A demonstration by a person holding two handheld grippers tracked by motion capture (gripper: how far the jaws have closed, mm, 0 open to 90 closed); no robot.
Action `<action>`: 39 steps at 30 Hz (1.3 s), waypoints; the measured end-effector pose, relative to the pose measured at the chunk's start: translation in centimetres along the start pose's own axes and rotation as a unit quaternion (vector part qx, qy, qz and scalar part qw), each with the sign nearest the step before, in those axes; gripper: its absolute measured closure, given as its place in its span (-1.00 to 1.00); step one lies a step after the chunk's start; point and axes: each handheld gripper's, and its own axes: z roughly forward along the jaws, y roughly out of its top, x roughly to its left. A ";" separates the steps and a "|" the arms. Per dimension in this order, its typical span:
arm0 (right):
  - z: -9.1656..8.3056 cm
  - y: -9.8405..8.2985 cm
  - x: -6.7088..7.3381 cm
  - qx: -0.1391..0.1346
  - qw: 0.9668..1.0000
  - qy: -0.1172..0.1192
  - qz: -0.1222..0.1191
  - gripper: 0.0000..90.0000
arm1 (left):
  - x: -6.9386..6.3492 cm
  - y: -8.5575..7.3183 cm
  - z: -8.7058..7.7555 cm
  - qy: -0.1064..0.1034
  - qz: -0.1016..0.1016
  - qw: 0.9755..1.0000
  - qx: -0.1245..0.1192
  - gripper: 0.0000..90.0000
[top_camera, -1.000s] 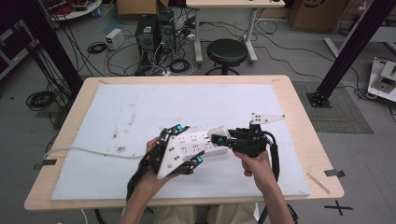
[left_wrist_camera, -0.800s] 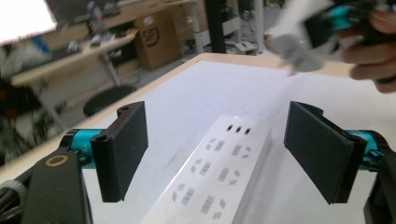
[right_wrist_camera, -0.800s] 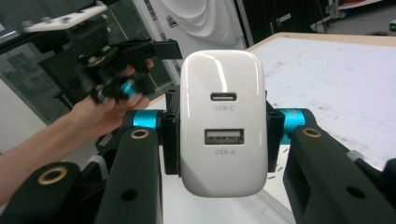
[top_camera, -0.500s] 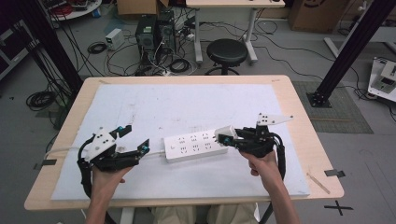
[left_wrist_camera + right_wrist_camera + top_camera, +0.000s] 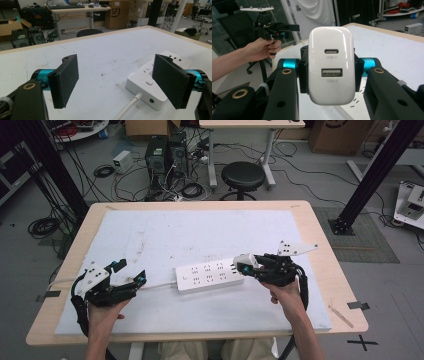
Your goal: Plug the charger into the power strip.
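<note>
A white power strip (image 5: 209,277) is seen lying on the pale mat (image 5: 190,235) of the wooden table (image 5: 325,250), no longer held from the left. A second ago the left gripper (image 5: 131,274) was wrapped over the strip's left half; it has since been drawn well away from the strip, toward the table's left edge, and the strip has been set down flat, its white cord (image 5: 155,284) trailing off its left end. The jaws of that gripper are spread wide with nothing between them; in the left gripper view the strip's cord end (image 5: 150,86) is framed just beside one black pad.

At the strip's right end, a white USB charger (image 5: 331,65) is clamped between the closed jaws of the right gripper (image 5: 246,265), its USB-C and USB-A ports turned toward that gripper's camera. The charger is held at, or just above, the strip's rightmost sockets; whether its prongs are seated cannot be told.

The release is judged to leave the plugging-in to the right hand alone. Both forearms are extended from the table's near edge, the right hand kept low over the strip.
</note>
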 end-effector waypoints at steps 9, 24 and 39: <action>0.7 0.6 -1.4 0.029 0.999 -0.019 -0.005 0.40 | 0.1 -0.1 -0.7 0.004 0.001 1.000 -0.005 -0.52; 2.2 2.7 -4.5 0.093 0.995 -0.006 -0.029 0.40 | -0.6 -0.5 -0.7 0.006 0.003 1.000 -0.002 -0.52; 5.5 4.8 -6.3 0.195 0.977 0.020 -0.083 0.40 | -0.6 -0.6 -1.1 0.012 0.001 1.000 0.000 -0.52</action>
